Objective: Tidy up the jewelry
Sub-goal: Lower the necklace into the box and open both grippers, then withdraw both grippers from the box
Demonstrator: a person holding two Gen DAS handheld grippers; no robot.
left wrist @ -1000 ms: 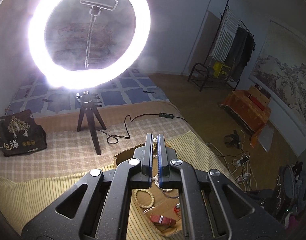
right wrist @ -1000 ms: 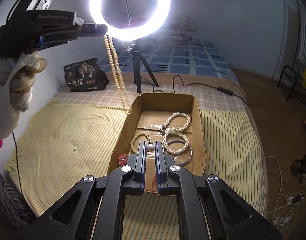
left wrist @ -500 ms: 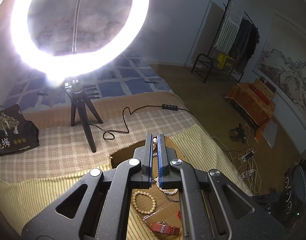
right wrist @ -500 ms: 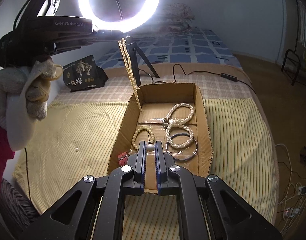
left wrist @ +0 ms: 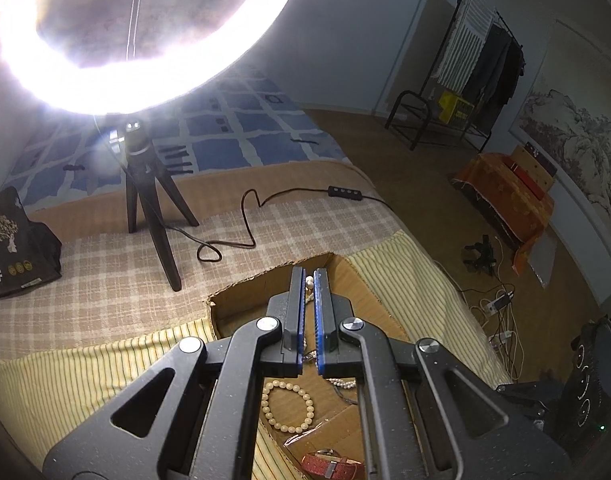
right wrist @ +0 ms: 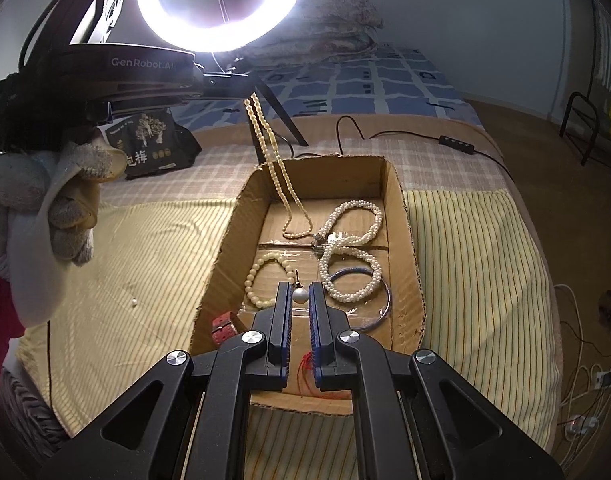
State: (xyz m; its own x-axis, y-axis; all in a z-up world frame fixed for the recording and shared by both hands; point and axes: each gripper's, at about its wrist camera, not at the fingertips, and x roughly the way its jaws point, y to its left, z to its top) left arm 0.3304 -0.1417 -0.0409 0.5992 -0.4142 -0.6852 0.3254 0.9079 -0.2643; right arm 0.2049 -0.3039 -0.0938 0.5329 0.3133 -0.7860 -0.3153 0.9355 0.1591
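A cardboard box (right wrist: 399, 200) lies open on the bed and holds jewelry. My left gripper (left wrist: 309, 274) is shut on a long cream bead necklace (right wrist: 279, 176), which hangs from it into the box's far left part, its loop end at the floor. My right gripper (right wrist: 299, 286) is shut on a pearl earring (right wrist: 300, 295) held above the box's near end. In the box lie a cream bead bracelet (right wrist: 261, 276), a white pearl rope necklace (right wrist: 351, 248), a silver bangle (right wrist: 379, 308) and a red watch strap (left wrist: 331, 464).
A lit ring light (right wrist: 221, 4) on a tripod (left wrist: 149, 200) stands behind the box, its cable (left wrist: 241, 232) trailing on the checked sheet. A black bag (right wrist: 153, 140) sits at the back left. A small pearl (right wrist: 134, 302) lies on the striped sheet.
My left gripper has carried the hanging necklace rightward from outside the box's left wall to over the box and lowered it, so its end now reaches the floor. My right gripper has held still.
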